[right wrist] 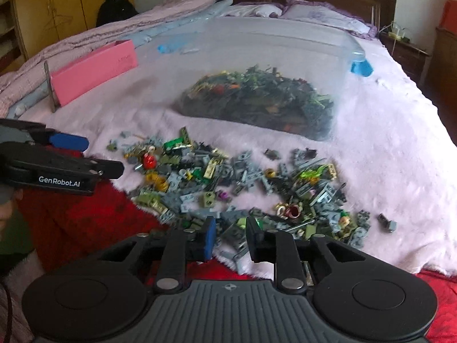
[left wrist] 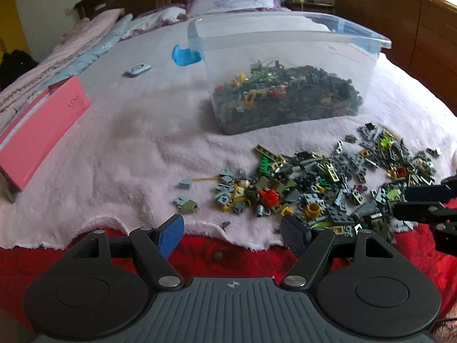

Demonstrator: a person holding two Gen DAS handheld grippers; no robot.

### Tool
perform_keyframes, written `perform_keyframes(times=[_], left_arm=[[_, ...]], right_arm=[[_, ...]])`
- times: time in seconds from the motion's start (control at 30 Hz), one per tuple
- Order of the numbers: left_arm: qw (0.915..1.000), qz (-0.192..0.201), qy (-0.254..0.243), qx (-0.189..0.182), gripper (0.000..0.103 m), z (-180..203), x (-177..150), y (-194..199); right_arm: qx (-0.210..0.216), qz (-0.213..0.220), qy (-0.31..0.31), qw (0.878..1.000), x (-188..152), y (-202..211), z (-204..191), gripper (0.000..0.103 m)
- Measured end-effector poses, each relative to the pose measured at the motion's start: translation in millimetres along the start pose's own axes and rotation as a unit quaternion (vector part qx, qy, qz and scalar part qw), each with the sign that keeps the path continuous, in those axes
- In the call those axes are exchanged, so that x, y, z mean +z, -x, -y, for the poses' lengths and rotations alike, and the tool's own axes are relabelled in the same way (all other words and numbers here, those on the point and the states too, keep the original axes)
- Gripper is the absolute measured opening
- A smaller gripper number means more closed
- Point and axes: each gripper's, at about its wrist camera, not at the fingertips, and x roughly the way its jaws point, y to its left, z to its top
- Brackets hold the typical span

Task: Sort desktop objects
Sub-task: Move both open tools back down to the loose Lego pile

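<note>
Left wrist view shows the left gripper (left wrist: 232, 235) wide open and empty by the brick pile (left wrist: 328, 188); right gripper (right wrist: 230, 235) hangs narrowly parted, holding nothing.

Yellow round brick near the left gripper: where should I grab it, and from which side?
Judging by its shape, pinch the yellow round brick across its curved outer wall, from above. It stands with its hollow facing up at the pile's near edge, crowded by grey plates, and the left gripper is open.

Fluffy cloth blanket (left wrist: 128, 148); clear glossy plastic bin (left wrist: 285, 45).
</note>
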Motion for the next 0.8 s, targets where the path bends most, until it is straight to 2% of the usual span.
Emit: perform_keyframes(times=[0.17, 0.33, 0.5, 0.53, 0.6, 0.67, 0.73, 0.8], left_arm=[[0.9999, -0.009, -0.005, -0.007, 0.080, 4.2, -3.1, -2.1], [0.9995, -0.016, -0.021, -0.014, 0.080, 10.5, -6.4, -5.9], [0.9984, -0.014, -0.037, -0.041, 0.077, 19.7, -7.7, -5.9], [0.9979, -0.013, -0.042, -0.048, 0.072, 22.3, -8.0, -5.6], [0.9967, -0.012, -0.055, -0.059, 0.056, 28.4, -8.6, -5.0], [0.9950, -0.018, -0.070, -0.070, 0.031, 35.6, -9.2, -6.9], [0.9933, -0.028, -0.076, -0.082, 0.020, 40.4, -10.5, -11.1], [0.9920, -0.036, -0.079, -0.092, 0.020, 43.4, -11.6, -14.6]], right_arm=[[-0.010, -0.011, -0.013, 1.000, 0.5, -5.9, 4.4, 0.025], [-0.016, -0.017, -0.024, 0.999, -2.0, -10.5, 10.6, 0.025], [-0.020, -0.018, -0.024, 0.999, -2.4, -15.5, 11.5, 0.025], [-0.021, -0.017, -0.023, 0.999, -2.5, -16.4, 11.5, 0.025], [-0.022, -0.017, -0.023, 0.999, -3.0, -17.9, 11.6, 0.025], [-0.022, -0.016, -0.024, 0.999, -3.7, -19.3, 11.6, 0.025], [-0.022, -0.016, -0.024, 0.999, -4.5, -19.9, 11.8, 0.025], [-0.021, -0.015, -0.026, 0.999, -5.0, -20.0, 12.3, 0.025]])
